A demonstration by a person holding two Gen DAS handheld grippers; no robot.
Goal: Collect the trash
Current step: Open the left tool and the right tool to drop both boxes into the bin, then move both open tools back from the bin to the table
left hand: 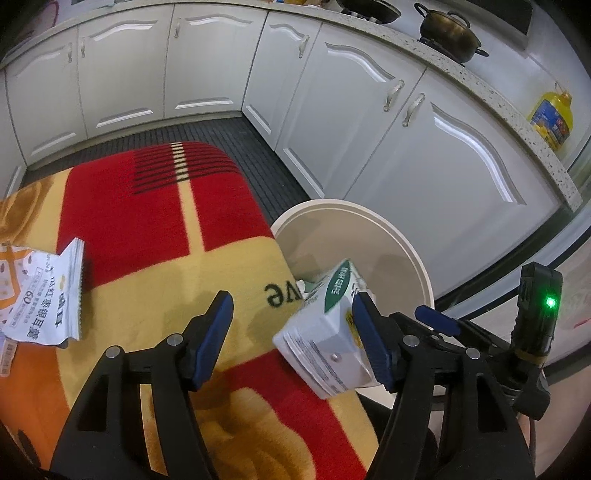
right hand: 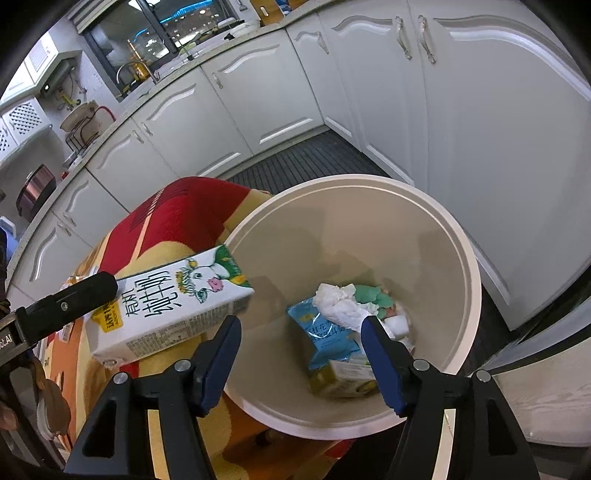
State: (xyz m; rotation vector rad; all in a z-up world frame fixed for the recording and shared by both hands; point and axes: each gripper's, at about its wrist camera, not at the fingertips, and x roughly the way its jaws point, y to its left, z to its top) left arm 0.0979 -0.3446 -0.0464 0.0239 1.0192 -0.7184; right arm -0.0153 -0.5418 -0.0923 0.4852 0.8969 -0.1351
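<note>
A white and green milk carton (left hand: 325, 332) hangs tilted at the near rim of the cream trash bin (left hand: 369, 210). It rests against the right finger of my left gripper (left hand: 293, 306), whose left finger stands well clear of it, so the jaws are open. In the right wrist view the carton (right hand: 173, 306) lies left of the bin (right hand: 469, 258), with a left-gripper finger (right hand: 74, 299) behind it. My right gripper (right hand: 301, 321) is open above the bin, with nothing between its fingers. Inside lie a white tissue (right hand: 343, 302), a blue packet (right hand: 325, 332) and a small box (right hand: 343, 376).
A torn white snack bag (left hand: 44, 295) lies on the red and yellow rug (left hand: 147, 206) to the left. White cabinets (left hand: 424, 166) wrap around the floor behind and to the right of the bin. A pot (left hand: 447, 33) and an oil bottle (left hand: 552, 118) stand on the counter.
</note>
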